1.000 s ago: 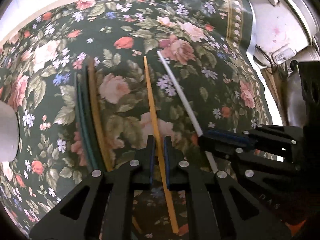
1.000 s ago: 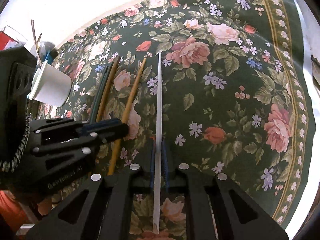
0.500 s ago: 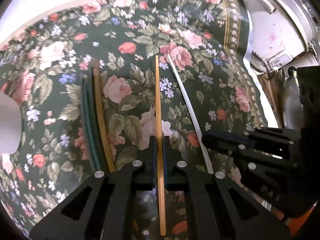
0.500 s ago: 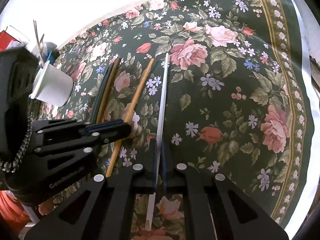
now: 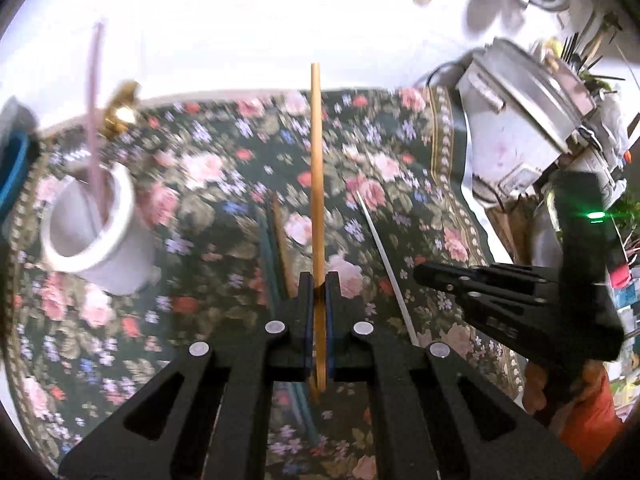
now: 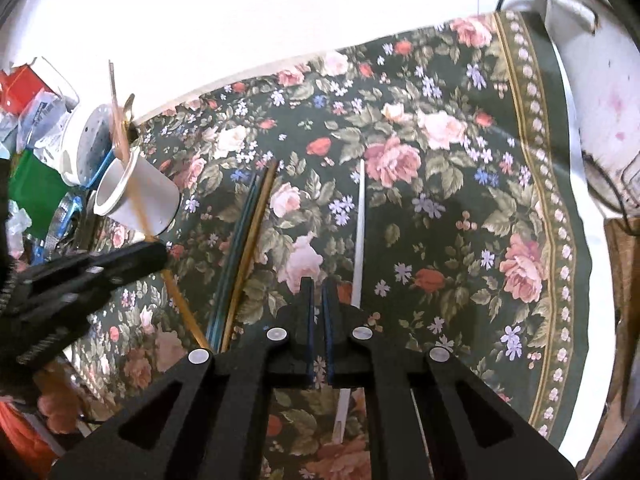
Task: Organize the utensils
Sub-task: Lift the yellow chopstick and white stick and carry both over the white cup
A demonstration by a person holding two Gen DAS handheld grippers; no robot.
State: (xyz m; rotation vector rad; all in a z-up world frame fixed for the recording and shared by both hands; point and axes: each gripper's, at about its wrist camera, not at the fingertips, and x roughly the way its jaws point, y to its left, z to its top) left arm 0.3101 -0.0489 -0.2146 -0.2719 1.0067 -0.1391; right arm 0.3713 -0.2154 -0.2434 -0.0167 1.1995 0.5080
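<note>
My left gripper (image 5: pixel 316 286) is shut on an orange chopstick (image 5: pixel 317 168) and holds it raised above the floral cloth, pointing up and away. A white cup (image 5: pixel 96 232) stands to its left with a pink stick (image 5: pixel 95 120) in it. My right gripper (image 6: pixel 315 288) has its jaws nearly closed with nothing between them; the white chopstick (image 6: pixel 358 232) lies on the cloth just to its right. Green and brown sticks (image 6: pixel 248 240) lie side by side on the cloth. The left gripper (image 6: pixel 156 254) with the orange chopstick (image 6: pixel 138 200) shows near the cup (image 6: pixel 140 196).
A white appliance (image 5: pixel 516 120) with cables stands at the right edge of the floral cloth (image 6: pixel 500 160). Boxes, packets and a white perforated container (image 6: pixel 86 144) crowd the left behind the cup. A white wall lies beyond the cloth.
My left gripper has lifted the orange chopstick off the cloth and tilted it up towards the cup. My right gripper has let go of the white chopstick, which now lies beside it.
</note>
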